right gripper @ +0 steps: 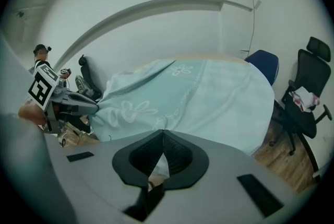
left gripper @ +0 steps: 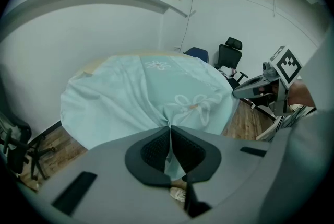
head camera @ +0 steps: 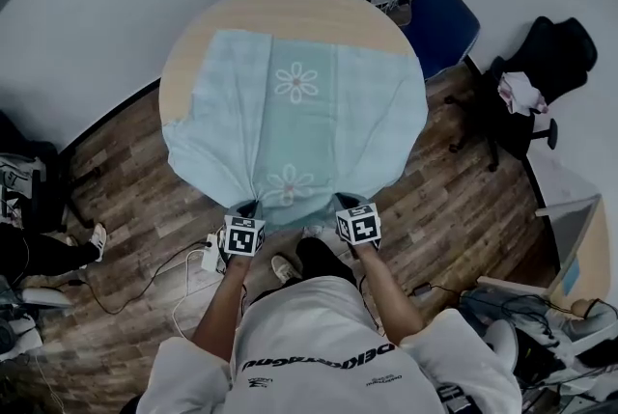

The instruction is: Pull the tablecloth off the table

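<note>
A pale teal tablecloth (head camera: pixel 299 113) with white flower prints lies over a round wooden table (head camera: pixel 290 2); its near part hangs off the front edge, drawn into folds toward me. My left gripper (head camera: pixel 248 207) is shut on the cloth's near hem at the left, and my right gripper (head camera: pixel 345 202) is shut on the hem a little to the right. In the left gripper view the cloth (left gripper: pixel 156 87) runs into the closed jaws (left gripper: pixel 169 130). The right gripper view shows the same: cloth (right gripper: pixel 209 92) pinched in the jaws (right gripper: pixel 163 135). The table's far strip is bare wood.
A blue chair (head camera: pixel 442 26) stands behind the table at the right, with a black office chair (head camera: pixel 541 65) carrying a pink cloth beyond it. A power strip and cables (head camera: pixel 208 253) lie on the wood floor by my left foot. Another person's legs (head camera: pixel 43 253) show at far left.
</note>
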{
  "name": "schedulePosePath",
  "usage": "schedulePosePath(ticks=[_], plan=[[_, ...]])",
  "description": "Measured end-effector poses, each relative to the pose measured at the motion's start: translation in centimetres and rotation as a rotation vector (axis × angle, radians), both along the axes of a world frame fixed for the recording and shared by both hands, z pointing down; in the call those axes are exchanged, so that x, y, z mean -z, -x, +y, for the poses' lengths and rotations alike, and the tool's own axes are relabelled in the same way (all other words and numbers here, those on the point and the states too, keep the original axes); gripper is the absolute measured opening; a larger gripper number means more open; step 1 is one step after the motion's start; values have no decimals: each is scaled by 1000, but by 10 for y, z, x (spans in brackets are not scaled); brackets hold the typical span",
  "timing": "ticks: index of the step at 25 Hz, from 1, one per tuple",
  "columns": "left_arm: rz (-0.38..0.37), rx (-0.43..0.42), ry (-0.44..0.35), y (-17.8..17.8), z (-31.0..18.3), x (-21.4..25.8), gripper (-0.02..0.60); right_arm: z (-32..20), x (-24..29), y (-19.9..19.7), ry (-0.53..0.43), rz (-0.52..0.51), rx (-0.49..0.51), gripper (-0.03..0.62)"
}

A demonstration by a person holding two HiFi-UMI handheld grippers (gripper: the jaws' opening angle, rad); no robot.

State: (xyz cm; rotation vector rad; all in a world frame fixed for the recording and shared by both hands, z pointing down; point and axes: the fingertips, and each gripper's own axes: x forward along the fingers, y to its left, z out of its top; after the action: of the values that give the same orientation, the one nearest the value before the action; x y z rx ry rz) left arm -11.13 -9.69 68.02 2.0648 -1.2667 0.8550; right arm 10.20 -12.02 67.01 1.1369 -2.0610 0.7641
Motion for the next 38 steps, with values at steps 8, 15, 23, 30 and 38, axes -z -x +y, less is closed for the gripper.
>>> schedulePosePath(ticks=[8,15,23,30,38], plan=[[44,-18,-98,-9,43,59,18,54,43,7,-47,-74,28,32],[84,-33,-188,-35,69,110,18,81,91,6,-131,-155,21,32],[109,9,-313,-37,87,156,18,96,133,-13,-263,-206,-14,32],[116,40,-389,-33,99,187,18,107,167,-19,-368,-251,-59,32],[135,78,-486,-29,106,227,18,110,206,-14,-474,-285,-56,32]])
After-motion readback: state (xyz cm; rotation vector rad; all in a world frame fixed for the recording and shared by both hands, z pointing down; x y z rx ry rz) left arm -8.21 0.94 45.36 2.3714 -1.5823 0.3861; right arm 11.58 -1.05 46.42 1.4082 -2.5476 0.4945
